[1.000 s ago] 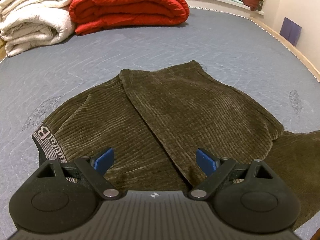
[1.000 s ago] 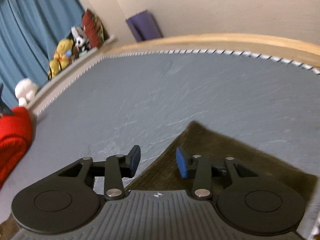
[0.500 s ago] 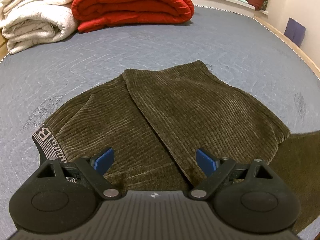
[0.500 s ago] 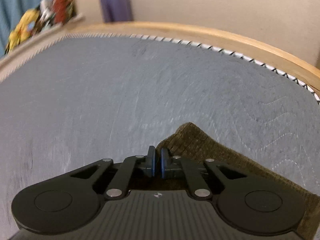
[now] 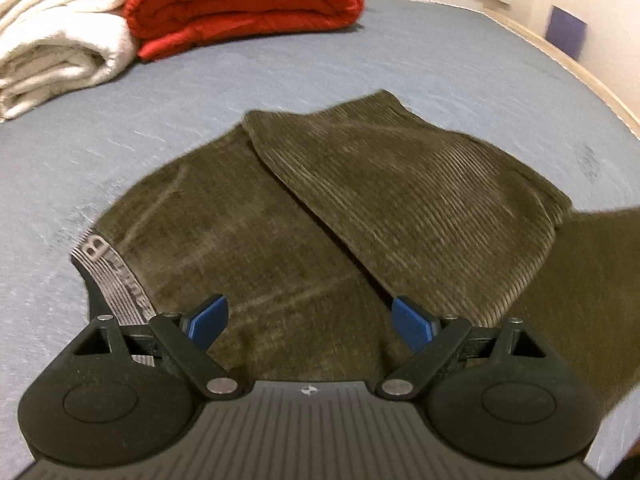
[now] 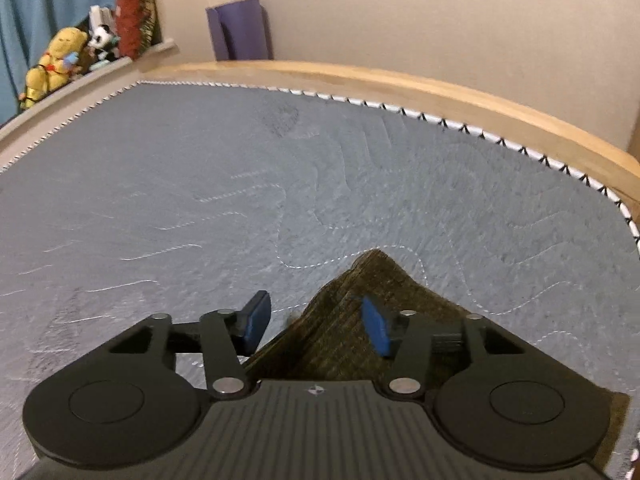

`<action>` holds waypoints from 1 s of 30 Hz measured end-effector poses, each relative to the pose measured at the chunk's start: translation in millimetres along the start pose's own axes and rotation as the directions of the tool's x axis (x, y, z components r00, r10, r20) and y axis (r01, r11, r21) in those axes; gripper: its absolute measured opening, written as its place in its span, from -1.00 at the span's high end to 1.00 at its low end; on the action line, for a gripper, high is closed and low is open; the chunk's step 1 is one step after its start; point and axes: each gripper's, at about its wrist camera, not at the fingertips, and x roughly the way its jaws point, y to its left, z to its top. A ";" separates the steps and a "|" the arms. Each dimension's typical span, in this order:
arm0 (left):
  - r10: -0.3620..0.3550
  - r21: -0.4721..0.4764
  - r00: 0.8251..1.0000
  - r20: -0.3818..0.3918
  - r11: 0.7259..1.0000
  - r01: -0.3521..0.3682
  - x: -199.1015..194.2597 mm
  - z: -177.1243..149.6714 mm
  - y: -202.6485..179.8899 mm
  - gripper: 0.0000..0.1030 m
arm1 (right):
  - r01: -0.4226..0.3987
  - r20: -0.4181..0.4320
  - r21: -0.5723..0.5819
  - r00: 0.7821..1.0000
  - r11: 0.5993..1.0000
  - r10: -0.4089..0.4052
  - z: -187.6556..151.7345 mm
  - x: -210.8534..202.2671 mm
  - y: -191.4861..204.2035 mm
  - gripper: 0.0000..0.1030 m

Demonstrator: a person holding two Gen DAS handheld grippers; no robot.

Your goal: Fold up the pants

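The olive corduroy pants [image 5: 360,216] lay half-folded; the left gripper [image 5: 308,320] was spread empty, the right gripper [image 6: 316,324] was opening off a leg end, so regrasping seemed due.

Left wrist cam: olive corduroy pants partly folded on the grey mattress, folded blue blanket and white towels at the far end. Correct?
One thing is off: the folded blanket at the far end is red, not blue, as the left wrist view shows. The rest holds: the olive corduroy pants lie partly folded on the grey mattress, with the white towels beside the blanket.
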 end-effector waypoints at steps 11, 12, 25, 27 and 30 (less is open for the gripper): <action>-0.104 0.095 0.980 -0.170 0.988 0.122 4.4 -79.2 40.1 0.45 | -0.115 0.049 -0.055 0.992 0.992 0.118 0.3 -81.3 5.7 -0.11; -0.089 0.094 0.981 -0.172 0.990 0.106 0.5 -84.9 45.1 0.46 | -0.128 0.054 -0.062 0.990 0.990 0.131 0.3 -88.7 9.0 -0.14; 0.083 0.284 0.987 -0.137 0.958 -0.041 -39.9 -112.1 25.7 0.38 | -0.282 0.098 -0.172 0.949 0.944 0.301 -1.6 -172.9 71.6 -0.19; 0.051 0.246 0.994 -0.095 0.969 -0.026 -48.7 -95.5 19.1 0.05 | -0.307 0.101 -0.195 0.938 0.931 0.330 -2.1 -185.7 81.5 -0.19; 0.011 0.180 1.000 0.010 0.984 -0.012 -72.3 -65.9 2.2 -0.18 | -0.348 0.108 -0.218 0.920 0.912 0.377 -2.4 -206.0 96.4 -0.19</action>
